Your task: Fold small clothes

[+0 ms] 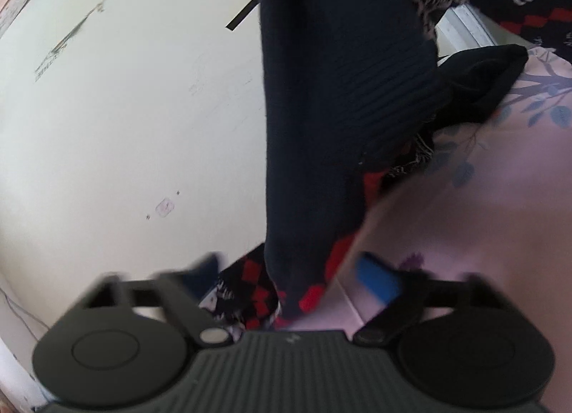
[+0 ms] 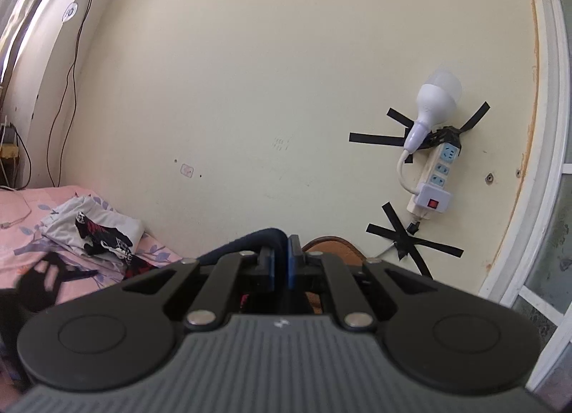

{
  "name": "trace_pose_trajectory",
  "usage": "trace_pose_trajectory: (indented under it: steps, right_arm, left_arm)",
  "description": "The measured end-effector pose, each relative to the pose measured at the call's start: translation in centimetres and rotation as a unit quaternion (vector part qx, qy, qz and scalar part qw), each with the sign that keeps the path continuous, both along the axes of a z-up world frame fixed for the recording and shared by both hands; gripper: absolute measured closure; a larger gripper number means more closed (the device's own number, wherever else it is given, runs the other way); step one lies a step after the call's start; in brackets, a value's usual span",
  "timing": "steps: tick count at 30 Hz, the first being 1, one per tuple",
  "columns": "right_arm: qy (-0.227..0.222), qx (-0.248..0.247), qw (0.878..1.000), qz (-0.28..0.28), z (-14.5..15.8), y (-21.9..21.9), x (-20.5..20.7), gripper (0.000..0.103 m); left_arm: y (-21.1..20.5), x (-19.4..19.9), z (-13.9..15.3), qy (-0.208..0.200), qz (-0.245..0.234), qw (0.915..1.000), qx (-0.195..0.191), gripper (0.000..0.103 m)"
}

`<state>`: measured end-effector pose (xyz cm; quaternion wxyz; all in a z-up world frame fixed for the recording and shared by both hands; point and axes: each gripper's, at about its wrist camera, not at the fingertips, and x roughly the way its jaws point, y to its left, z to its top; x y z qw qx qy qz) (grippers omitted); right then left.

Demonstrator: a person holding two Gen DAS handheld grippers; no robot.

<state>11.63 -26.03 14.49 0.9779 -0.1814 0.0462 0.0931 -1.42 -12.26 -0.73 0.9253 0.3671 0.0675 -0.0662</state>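
A dark navy ribbed knit garment [image 1: 329, 98] with red and white patterning at its hem hangs lifted in front of the cream wall and drapes down onto the pink bed. My left gripper [image 1: 289, 270] is open, its blue-padded fingers [image 1: 379, 280] wide apart on either side of the garment's lower end. My right gripper [image 2: 281, 252] is shut on a navy fold of the garment [image 2: 257, 236], held up facing the wall.
A pink leaf-print bedsheet [image 1: 482, 216] lies below. A pile of white and black clothes [image 2: 96, 230] sits on the bed by the wall. A power strip [image 2: 432, 180] and a bulb [image 2: 436, 98] are taped to the wall. A wooden chair back [image 2: 332, 245] stands behind the right gripper.
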Motion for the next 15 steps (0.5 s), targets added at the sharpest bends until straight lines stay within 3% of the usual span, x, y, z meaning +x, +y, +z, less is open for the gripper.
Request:
trace_pose_trajectory:
  steps: [1,2,3,5,8,9,12,15]
  right_arm:
    - [-0.004,-0.002,1.0,0.0,0.1,-0.2,-0.4,0.094]
    - [-0.009,-0.005,1.0,-0.003,0.2,-0.3,-0.6,0.094]
    - [-0.014,-0.006,1.0,-0.007,0.5,-0.7,-0.6,0.094]
    - [-0.019,-0.001,1.0,-0.009,0.8,-1.4,-1.3,0.094]
    - [-0.038,0.004,0.999,-0.01,2.0,-2.3,-2.2,0.094]
    - [-0.046,0.012,0.999,-0.006,2.8,-2.5,-2.4,0.094]
    - [-0.087,0.036,0.995,0.023,5.3,-3.1,-3.8,0.094]
    - [-0.133,0.062,0.988,0.052,8.6,-3.1,-6.4,0.094]
  left_arm:
    - [0.0,0.3,0.4,-0.001,0.004,1.0,-0.002,0.073]
    - [0.4,0.4,1.2,-0.008,0.008,0.9998,-0.014,0.093]
    - [1.0,0.2,2.4,-0.02,0.015,0.9991,-0.033,0.095]
    - [3.4,-0.7,6.4,-0.042,0.024,0.9939,-0.099,0.095]
    - [8.3,-2.8,13.9,-0.061,0.009,0.9743,-0.217,0.095]
    - [9.5,-3.8,15.9,-0.076,0.003,0.9677,-0.24,0.095]
    - [12.4,-8.0,22.1,-0.145,-0.023,0.9465,-0.287,0.095]
    - [14.2,-12.1,26.9,-0.209,-0.046,0.9272,-0.307,0.095]
